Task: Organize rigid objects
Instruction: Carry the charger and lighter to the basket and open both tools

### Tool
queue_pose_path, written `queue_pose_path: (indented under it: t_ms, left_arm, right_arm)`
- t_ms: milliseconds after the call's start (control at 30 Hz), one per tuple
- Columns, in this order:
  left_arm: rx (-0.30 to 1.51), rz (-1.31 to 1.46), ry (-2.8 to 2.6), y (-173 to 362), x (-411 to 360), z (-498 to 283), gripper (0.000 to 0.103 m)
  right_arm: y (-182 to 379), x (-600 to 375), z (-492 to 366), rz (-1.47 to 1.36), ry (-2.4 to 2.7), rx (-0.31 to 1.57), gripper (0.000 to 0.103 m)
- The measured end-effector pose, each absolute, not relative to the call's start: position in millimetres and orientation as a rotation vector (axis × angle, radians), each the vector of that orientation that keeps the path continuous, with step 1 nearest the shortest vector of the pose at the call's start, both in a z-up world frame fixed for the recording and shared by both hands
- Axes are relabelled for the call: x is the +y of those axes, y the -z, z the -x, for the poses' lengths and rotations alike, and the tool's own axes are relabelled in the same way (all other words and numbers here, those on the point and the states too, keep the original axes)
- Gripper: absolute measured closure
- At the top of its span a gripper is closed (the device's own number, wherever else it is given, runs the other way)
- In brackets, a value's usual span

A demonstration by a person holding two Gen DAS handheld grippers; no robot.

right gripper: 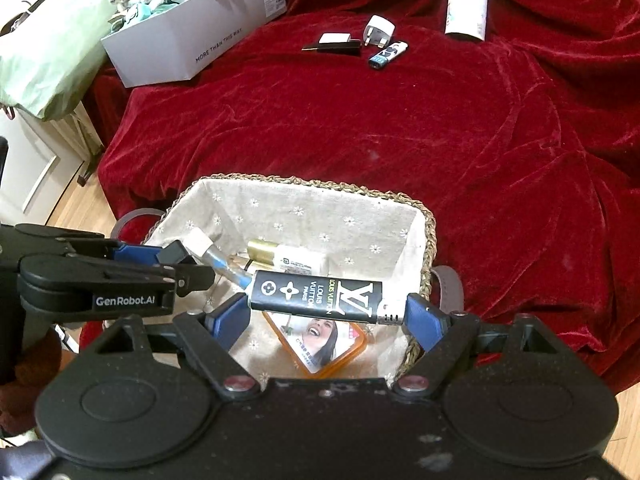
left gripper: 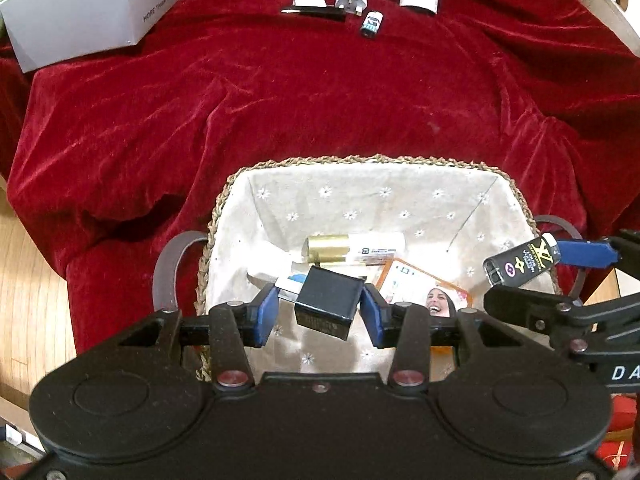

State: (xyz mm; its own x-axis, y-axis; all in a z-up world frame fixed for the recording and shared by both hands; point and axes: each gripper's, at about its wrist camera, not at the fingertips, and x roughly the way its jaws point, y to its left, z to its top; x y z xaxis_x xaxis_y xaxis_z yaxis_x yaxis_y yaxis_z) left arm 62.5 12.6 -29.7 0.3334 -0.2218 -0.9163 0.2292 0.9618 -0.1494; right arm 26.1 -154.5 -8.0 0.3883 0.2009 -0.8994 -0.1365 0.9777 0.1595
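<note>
A red velvet cloth (left gripper: 320, 112) covers the table, with a lined woven basket (left gripper: 360, 162) at its near edge. Over the basket the left gripper (left gripper: 320, 308) is clenched on a small black box (left gripper: 328, 300), and the right gripper (right gripper: 326, 312) grasps a black lighter (right gripper: 316, 296) lengthwise by its ends. A gold-capped tube (left gripper: 352, 250) and an orange card (right gripper: 320, 340) lie inside the basket.

I have both grippers tilted down over the basket (left gripper: 224, 196), left gripper (left gripper: 320, 308) and right gripper (right gripper: 326, 314) each clamped on something
</note>
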Motion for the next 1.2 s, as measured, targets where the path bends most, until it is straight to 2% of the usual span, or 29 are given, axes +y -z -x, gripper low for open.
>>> queue_pose_path:
  t_ms: [333, 667, 1200]
  left_arm:
    - [1.222, -0.017, 0.281, 38.0, 12.2, -64.1, 0.058]
    - [1.229, -0.013, 0.274, 37.7, 11.4, -65.8, 0.044]
    - [1.22, -0.009, 0.28, 34.9, 13.2, -66.1, 0.043]
  right_arm:
    - [10.2, -149.4, -29.1, -0.044, -0.231, 1.167, 0.018]
    - [9.4, -147.3, -31.9, -0.033, -0.238, 1.176, 0.017]
    - [5.7, -145.3, -31.5, -0.025, -0.245, 1.168, 0.016]
